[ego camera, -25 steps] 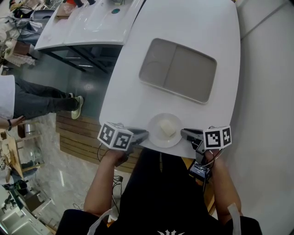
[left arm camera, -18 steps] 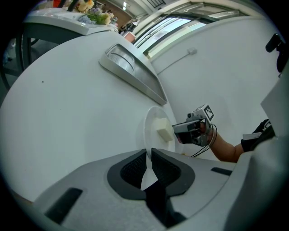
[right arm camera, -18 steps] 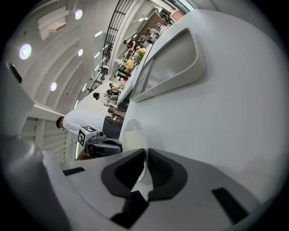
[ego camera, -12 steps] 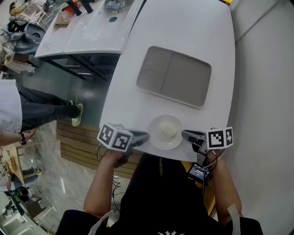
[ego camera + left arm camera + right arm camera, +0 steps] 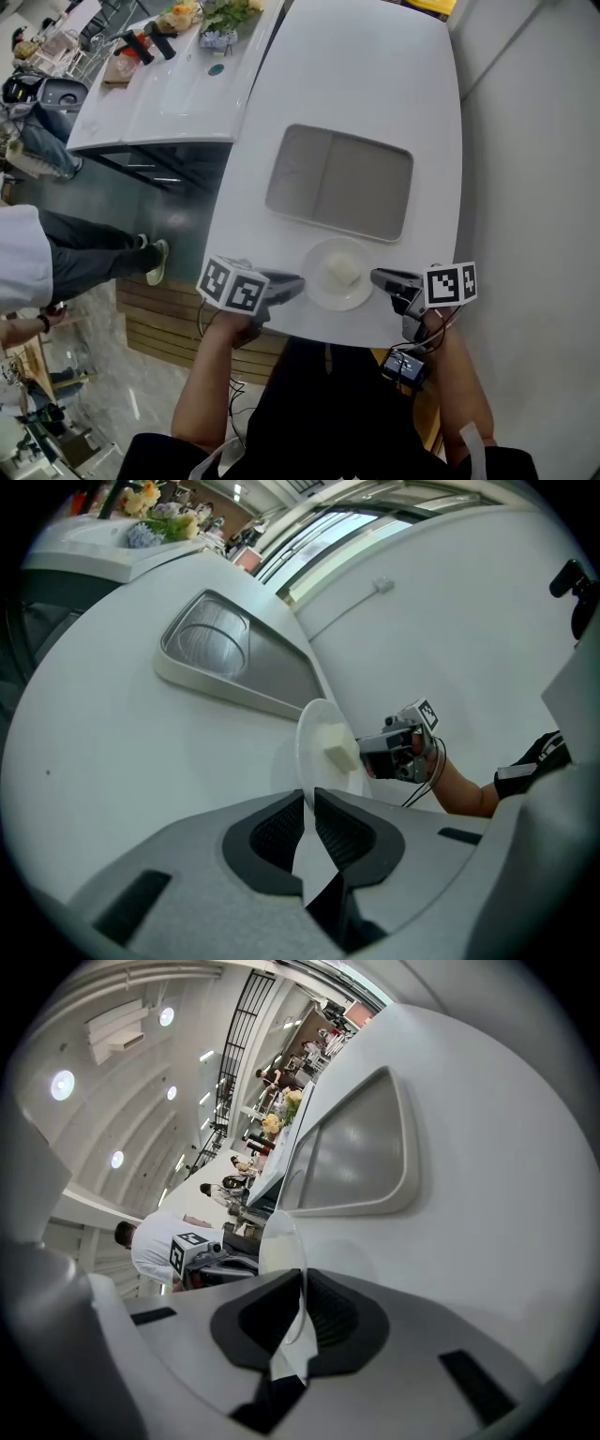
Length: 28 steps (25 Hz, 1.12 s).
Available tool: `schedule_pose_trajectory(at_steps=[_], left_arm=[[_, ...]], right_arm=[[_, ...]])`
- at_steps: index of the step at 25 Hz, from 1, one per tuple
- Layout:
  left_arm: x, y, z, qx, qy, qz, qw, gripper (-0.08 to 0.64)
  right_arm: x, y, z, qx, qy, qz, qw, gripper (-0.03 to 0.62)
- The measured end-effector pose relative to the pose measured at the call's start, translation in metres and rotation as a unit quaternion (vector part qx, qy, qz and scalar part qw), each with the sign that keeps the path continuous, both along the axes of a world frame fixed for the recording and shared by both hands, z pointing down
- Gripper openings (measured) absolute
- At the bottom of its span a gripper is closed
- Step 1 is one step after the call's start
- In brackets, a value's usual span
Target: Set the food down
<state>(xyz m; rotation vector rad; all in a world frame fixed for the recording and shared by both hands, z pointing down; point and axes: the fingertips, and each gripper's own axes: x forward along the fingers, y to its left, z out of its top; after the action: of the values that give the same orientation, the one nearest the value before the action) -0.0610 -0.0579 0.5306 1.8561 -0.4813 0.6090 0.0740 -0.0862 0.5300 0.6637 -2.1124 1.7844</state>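
Note:
A small white plate (image 5: 319, 286) carries a pale block of food (image 5: 343, 271) near the front edge of the white table (image 5: 375, 94). My left gripper (image 5: 298, 283) is shut on the plate's left rim, and my right gripper (image 5: 375, 277) is shut on its right rim. In the left gripper view the plate (image 5: 311, 752) stands edge-on between the jaws with the food (image 5: 337, 752) on its face. The right gripper view shows the plate's rim (image 5: 279, 1251) pinched between the dark pads. Whether the plate rests on the table or hangs just above it I cannot tell.
A grey two-compartment tray (image 5: 337, 181) lies on the table beyond the plate. A second white table (image 5: 169, 84) at the left holds flowers and other items at its far end. A person (image 5: 37, 253) stands at the far left on the floor.
The plate and both grippers have kept their place at the table's front edge. The head view has tilted, showing more of the far end of the tables. The person at left has shifted.

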Motion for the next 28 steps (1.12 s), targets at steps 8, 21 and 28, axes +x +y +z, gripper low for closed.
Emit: schedule_pose_trajectory(at_steps=[8,21,28], left_arm=[[0.016,-0.043,-0.011,0.015,-0.001,0.022,0.9997,0.035],[0.032,-0.134,-0.010,0.029,-0.006,0.035,0.9990,0.035],[0.034,-0.176,0.003,0.034,-0.021,0.033,0.9987,0.035]], right_arm=[[0.017,-0.035,-0.010,0.010,0.001,0.024,1.000,0.020],[0.034,-0.120,-0.004,0.017,0.004,0.059,0.998,0.020],[0.036,-0.159,0.010,0.013,0.010,0.080,0.997,0.020]])
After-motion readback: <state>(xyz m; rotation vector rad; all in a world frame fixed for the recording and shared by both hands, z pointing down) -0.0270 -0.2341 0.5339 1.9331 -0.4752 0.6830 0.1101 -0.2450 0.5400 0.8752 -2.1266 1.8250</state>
